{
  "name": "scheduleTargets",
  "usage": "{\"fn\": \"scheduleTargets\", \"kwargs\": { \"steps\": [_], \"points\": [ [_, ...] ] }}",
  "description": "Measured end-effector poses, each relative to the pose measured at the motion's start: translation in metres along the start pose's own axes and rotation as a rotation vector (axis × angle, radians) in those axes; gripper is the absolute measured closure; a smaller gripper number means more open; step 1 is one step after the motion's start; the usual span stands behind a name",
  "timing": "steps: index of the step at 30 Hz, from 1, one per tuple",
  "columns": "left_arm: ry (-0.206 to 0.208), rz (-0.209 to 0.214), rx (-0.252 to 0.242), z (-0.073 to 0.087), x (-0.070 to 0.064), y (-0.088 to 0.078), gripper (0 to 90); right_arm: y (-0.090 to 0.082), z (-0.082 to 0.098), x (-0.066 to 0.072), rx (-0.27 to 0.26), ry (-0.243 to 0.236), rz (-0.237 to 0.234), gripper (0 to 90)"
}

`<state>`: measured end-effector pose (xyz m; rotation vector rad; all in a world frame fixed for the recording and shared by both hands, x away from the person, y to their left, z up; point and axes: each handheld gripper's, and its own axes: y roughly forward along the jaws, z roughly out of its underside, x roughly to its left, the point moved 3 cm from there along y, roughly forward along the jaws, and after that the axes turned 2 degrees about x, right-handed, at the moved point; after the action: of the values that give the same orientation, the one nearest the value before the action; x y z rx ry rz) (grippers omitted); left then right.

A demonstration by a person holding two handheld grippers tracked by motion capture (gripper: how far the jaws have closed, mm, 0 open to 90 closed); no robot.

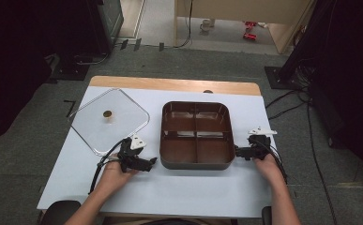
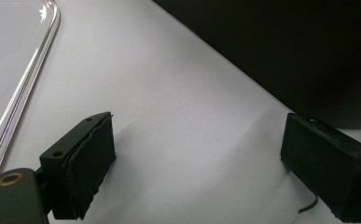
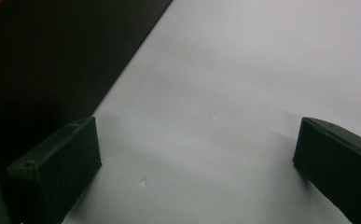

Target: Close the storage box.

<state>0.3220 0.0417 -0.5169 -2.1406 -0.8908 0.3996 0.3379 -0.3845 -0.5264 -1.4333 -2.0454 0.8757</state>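
A brown tray (image 1: 196, 161) split into four compartments stands in the middle of the white table. A clear square lid (image 1: 109, 119) with a small round knob lies flat to its left. My left gripper (image 1: 154, 161) rests low on the table just off the tray's front left corner, open and empty, with the tray's dark wall (image 2: 304, 56) ahead of it and the lid's rim (image 2: 33, 70) to one side. My right gripper (image 1: 237, 151) sits at the tray's right wall (image 3: 52, 60), open as well, nothing between its jaws.
The white table sheet (image 1: 170, 187) reaches to the front edge near the person's forearms. A wooden strip (image 1: 174, 84) borders the far side. Cables trail from both grippers. Beyond the table, cables and dark stands lie on the grey carpet.
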Motion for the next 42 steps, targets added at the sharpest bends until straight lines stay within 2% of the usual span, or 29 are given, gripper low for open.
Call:
{"fn": "scheduleTargets", "kwargs": {
  "steps": [1, 2, 4, 7, 10, 14, 17, 25, 30, 34, 42],
  "points": [
    [0.000, 0.000, 0.000, 0.000, 0.000, 0.000, 10.4, 0.000, 0.000, 0.000, 0.000, 0.000, 0.000, 0.0],
    [-0.002, -0.003, 0.030, -0.003, 0.000, 0.000, 10.7, 0.000, 0.000, 0.000, 0.000, 0.000, 0.000, 0.0],
    [0.004, -0.001, 0.050, -0.005, 0.000, 0.000, 10.7, 0.000, 0.000, 0.000, 0.000, 0.000, 0.000, 0.0],
    [0.007, 0.004, 0.059, -0.006, 0.000, 0.000, 11.0, 0.000, 0.000, 0.000, 0.000, 0.000, 0.000, 0.0],
    [0.000, 0.017, 0.070, -0.007, 0.004, -0.002, 15.6, 0.000, 0.000, 0.000, 0.000, 0.000, 0.001, 0.0],
    [0.008, 0.036, 0.074, -0.007, 0.006, -0.004, 15.7, 0.000, 0.000, 0.000, 0.000, 0.000, 0.000, 0.0],
    [0.001, 0.072, 0.063, -0.008, 0.007, -0.007, 23.4, 0.000, 0.000, 0.000, 0.001, 0.001, 0.000, 0.0],
    [0.007, 0.105, 0.073, -0.012, 0.008, -0.015, 25.1, 0.000, 0.000, 0.000, 0.000, 0.001, -0.001, 0.0],
    [0.014, 0.102, 0.058, -0.015, 0.008, -0.018, 26.2, 0.000, 0.000, 0.000, 0.001, 0.000, 0.000, 0.0],
    [0.004, 0.099, 0.039, -0.018, 0.012, -0.023, 30.1, 0.000, 0.000, 0.000, 0.001, 0.001, 0.000, 0.0],
    [-0.019, 0.093, 0.020, -0.020, 0.017, -0.029, 30.5, 0.000, 0.000, 0.000, 0.001, -0.001, 0.001, 0.0]
  ]
}}
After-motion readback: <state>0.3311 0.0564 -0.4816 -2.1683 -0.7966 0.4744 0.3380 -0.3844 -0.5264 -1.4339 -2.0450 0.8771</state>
